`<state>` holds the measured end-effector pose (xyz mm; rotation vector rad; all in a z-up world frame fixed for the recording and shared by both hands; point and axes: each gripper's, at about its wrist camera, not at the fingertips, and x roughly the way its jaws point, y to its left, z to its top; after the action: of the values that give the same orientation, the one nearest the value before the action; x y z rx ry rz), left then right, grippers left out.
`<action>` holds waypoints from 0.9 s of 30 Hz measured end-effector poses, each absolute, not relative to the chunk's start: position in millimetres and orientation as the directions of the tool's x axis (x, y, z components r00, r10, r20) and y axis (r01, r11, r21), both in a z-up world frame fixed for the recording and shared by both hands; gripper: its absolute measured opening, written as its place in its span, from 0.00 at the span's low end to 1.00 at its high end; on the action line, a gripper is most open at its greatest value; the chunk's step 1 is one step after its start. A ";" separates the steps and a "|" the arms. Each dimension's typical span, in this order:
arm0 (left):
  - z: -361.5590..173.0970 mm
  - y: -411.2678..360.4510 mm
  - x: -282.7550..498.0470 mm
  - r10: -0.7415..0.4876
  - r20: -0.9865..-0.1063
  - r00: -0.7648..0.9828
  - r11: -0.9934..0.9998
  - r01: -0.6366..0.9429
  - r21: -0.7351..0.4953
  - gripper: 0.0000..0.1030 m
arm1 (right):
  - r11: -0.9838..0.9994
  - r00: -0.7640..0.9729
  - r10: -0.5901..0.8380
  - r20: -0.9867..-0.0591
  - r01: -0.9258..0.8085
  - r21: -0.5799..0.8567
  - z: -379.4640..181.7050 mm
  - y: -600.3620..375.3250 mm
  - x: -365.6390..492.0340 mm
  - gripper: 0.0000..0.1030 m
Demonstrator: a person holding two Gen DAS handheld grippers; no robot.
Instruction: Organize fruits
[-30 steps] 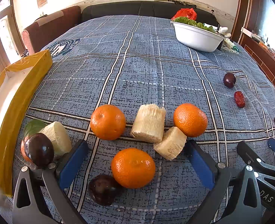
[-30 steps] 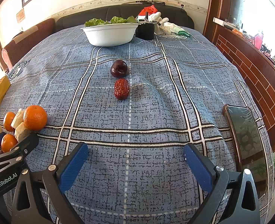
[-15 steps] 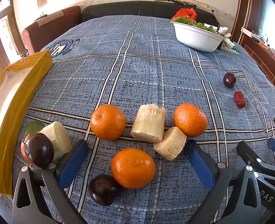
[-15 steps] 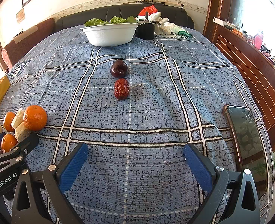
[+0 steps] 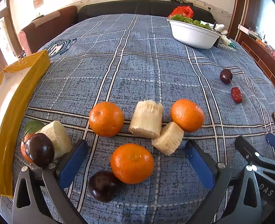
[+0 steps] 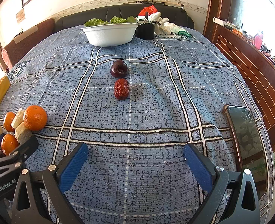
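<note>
In the left wrist view my left gripper (image 5: 135,149) is open, its jaws either side of a near orange (image 5: 132,163) that touches a dark plum (image 5: 102,185). Beyond lie two more oranges (image 5: 106,119) (image 5: 187,115) and two pale sugarcane pieces (image 5: 146,119) (image 5: 167,138). At the left another plum (image 5: 40,150), a sugarcane piece (image 5: 56,139) and a partly hidden orange cluster by a yellow box (image 5: 10,100). In the right wrist view my right gripper (image 6: 135,150) is open and empty, well short of a red date (image 6: 121,89) and a plum (image 6: 119,68).
A white bowl of lettuce (image 6: 109,32) and a black cup (image 6: 145,30) stand at the table's far end. A phone (image 6: 246,136) lies near the right edge. The blue checked cloth (image 6: 156,112) covers the table. A wooden wall runs along the right.
</note>
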<state>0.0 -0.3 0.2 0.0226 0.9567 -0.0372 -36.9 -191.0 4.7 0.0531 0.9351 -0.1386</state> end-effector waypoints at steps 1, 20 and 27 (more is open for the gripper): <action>0.5 -0.6 -4.6 -0.026 -0.819 0.574 0.999 0.050 0.003 1.00 | 0.990 0.586 -0.096 -0.805 0.142 -0.015 4.8 -190.8 -36.8 1.00; 1.4 -3.1 -14.7 -0.046 -0.837 0.545 0.996 0.088 0.002 1.00 | 0.990 0.586 -0.095 -0.805 0.142 -0.014 4.8 -190.8 -36.9 1.00; 1.5 -3.1 -15.3 -0.051 -0.838 0.543 0.995 0.097 0.002 1.00 | 0.990 0.586 -0.095 -0.805 0.142 -0.014 4.8 -190.8 -36.9 1.00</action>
<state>-15.3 -3.1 1.5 0.0499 0.9931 -0.0880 -36.9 -190.8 4.8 0.0535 0.9348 -0.1384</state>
